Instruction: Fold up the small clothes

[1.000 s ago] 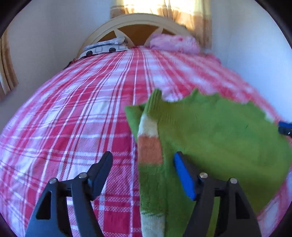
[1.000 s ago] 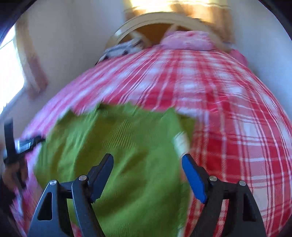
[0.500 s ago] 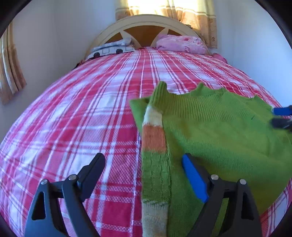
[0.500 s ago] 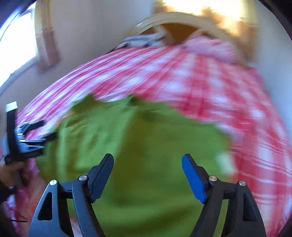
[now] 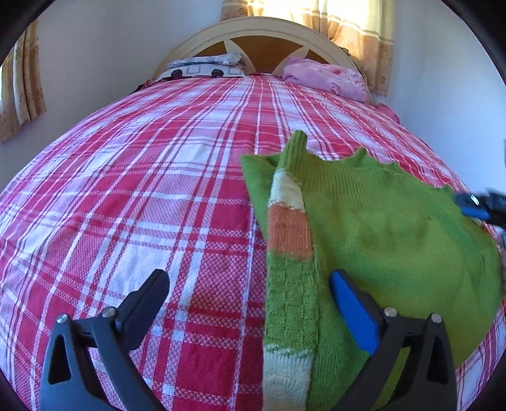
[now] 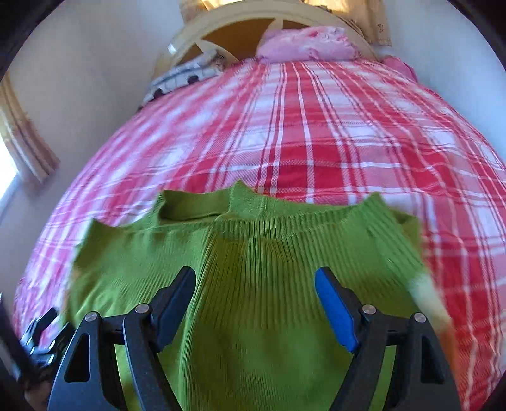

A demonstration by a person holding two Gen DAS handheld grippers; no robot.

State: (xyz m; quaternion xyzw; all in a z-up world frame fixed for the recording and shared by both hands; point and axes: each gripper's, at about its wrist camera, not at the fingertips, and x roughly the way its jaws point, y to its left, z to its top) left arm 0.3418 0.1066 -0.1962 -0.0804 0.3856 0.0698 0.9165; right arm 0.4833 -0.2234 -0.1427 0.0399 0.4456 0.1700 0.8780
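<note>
So far you have the green sweater (image 5: pixel 395 234) flat on the bed (image 5: pixel 142 189) with one striped sleeve (image 5: pixel 289 253) folded in; both grippers, left gripper (image 5: pixel 249 303) and right gripper (image 6: pixel 256 303), are wide and hold nothing, and the main folds remain.

A bedroom in a private home: a wide bed (image 5: pixel 132 202) covered by a red-and-white plaid woven bedspread (image 5: pixel 189 164) fills the room between plain white walls (image 5: pixel 104 47). At the head of the bed stands an arched cream headboard with wooden spokes and tan panels (image 5: pixel 262 31), with a grey-and-white patterned pillow (image 5: pixel 202 66) and a crumpled pink blanket (image 5: pixel 322 79) against it. Beige patterned curtains (image 5: pixel 357 28) glow with daylight behind the headboard, and another curtain (image 6: pixel 28 142) hangs by a side window.
</note>
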